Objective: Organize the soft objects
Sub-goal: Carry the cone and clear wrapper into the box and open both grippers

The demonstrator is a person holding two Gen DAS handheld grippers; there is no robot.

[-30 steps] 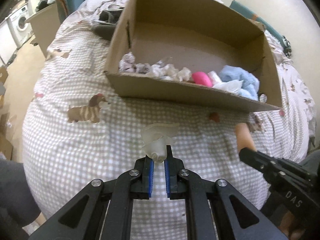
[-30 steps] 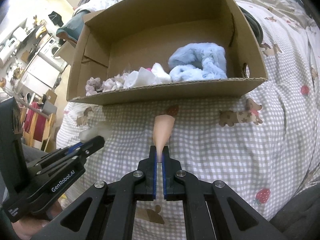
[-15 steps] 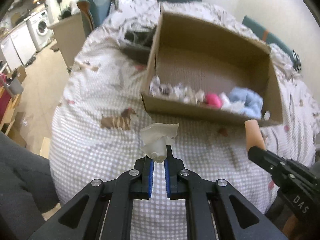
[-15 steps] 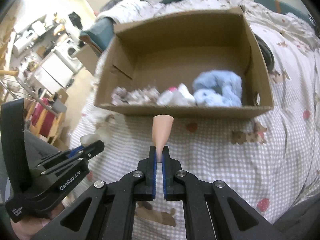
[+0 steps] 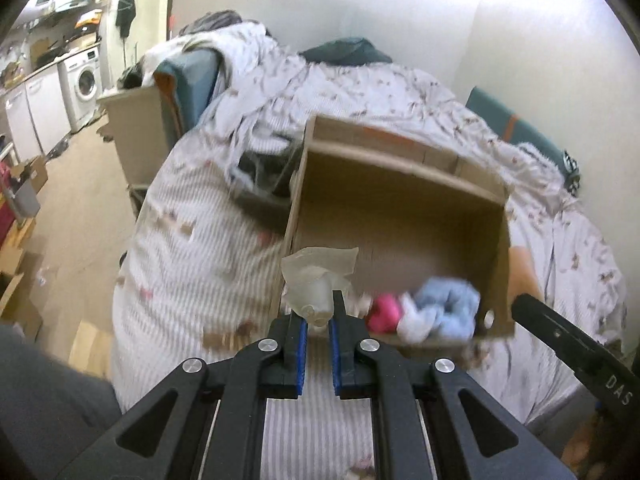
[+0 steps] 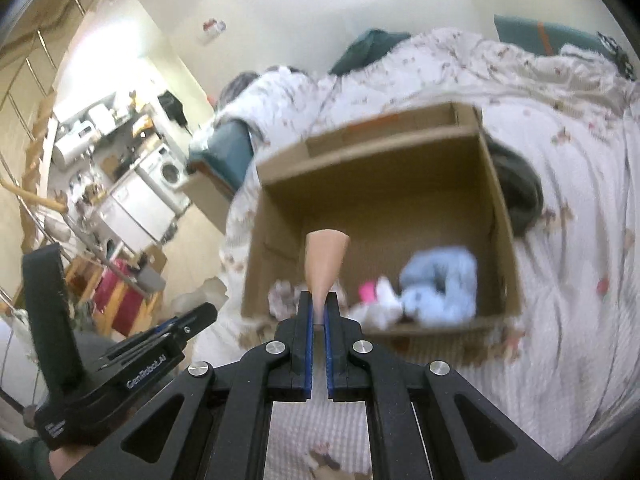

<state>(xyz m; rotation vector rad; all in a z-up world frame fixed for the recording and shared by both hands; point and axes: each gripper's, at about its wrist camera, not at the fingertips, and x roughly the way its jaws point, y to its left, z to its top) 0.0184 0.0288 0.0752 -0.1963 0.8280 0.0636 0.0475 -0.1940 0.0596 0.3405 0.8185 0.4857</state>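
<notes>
My left gripper [image 5: 318, 318] is shut on a translucent white soft piece [image 5: 314, 280] and holds it up in front of the open cardboard box [image 5: 400, 184]. My right gripper [image 6: 318, 306] is shut on a peach wedge-shaped sponge [image 6: 325, 266], also raised before the box [image 6: 372, 152]. Inside the box lie a light blue fluffy cloth [image 5: 450, 302], a pink soft item [image 5: 384, 312], white pieces [image 5: 416, 322] and grey-white crumpled bits [image 6: 282, 298]. The left gripper shows in the right wrist view [image 6: 188, 318]; the right one shows at the left wrist view's edge [image 5: 520, 302].
The box sits on a bed with a checked, dog-print cover [image 5: 188, 264]. A dark garment [image 6: 516, 196] lies beside the box. A teal chair [image 5: 188, 80] and washing machines [image 5: 86, 76] stand off to the left, beyond the bed edge.
Both grippers have lifted and pulled back from the bed, each still holding its item. The box now appears lower and farther, and the view is blurred by the motion.
</notes>
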